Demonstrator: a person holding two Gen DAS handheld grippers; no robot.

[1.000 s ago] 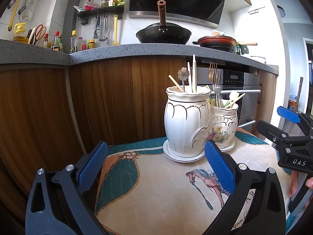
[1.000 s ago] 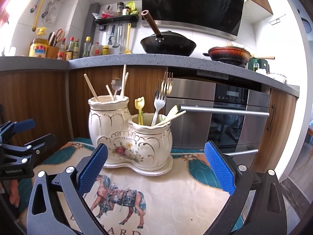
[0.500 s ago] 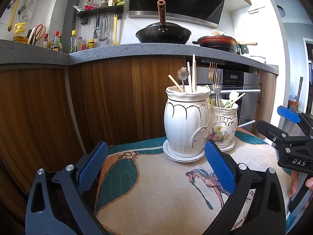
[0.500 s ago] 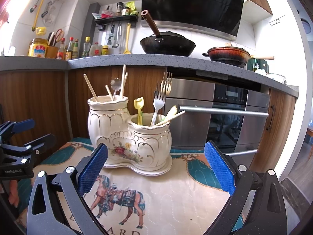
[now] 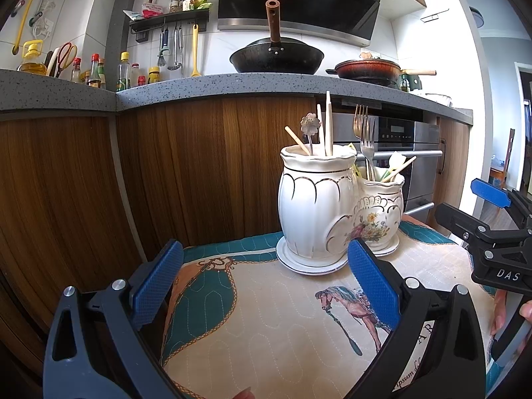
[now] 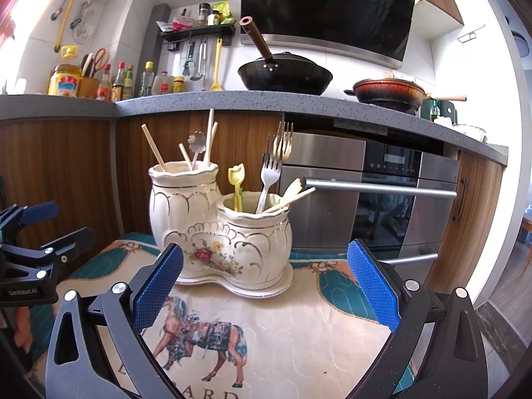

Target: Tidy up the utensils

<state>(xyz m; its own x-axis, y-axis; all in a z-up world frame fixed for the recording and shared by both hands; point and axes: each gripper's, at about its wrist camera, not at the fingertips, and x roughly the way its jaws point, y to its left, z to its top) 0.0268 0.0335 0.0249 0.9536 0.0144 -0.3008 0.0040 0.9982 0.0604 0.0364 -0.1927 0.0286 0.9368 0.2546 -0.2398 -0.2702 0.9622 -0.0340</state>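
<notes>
A white ceramic double utensil holder [image 6: 219, 232] [image 5: 332, 206] with gold trim and painted flowers stands on the horse-print cloth. Its taller pot holds chopsticks [image 6: 209, 139] and a flower-ended spoon [image 6: 196, 141]. The lower pot holds two forks [image 6: 272, 166], a yellow tulip-shaped pick [image 6: 236, 179] and more sticks. My right gripper [image 6: 264, 286] is open just in front of the holder, nothing between its blue pads. Further left and back, my left gripper [image 5: 266, 282] is open too and empty. Each gripper shows at the edge of the other's view.
The cloth [image 6: 282, 332] covers a low table in front of wooden kitchen cabinets [image 5: 199, 166] and a steel oven [image 6: 399, 199]. Above, the grey counter [image 6: 232, 103] carries a black wok, a red pan and bottles. The table's edge drops off at right.
Both views have barely shifted; the holder sits very slightly lower and closer in the right wrist view. Nothing was taken hold of or let go.
</notes>
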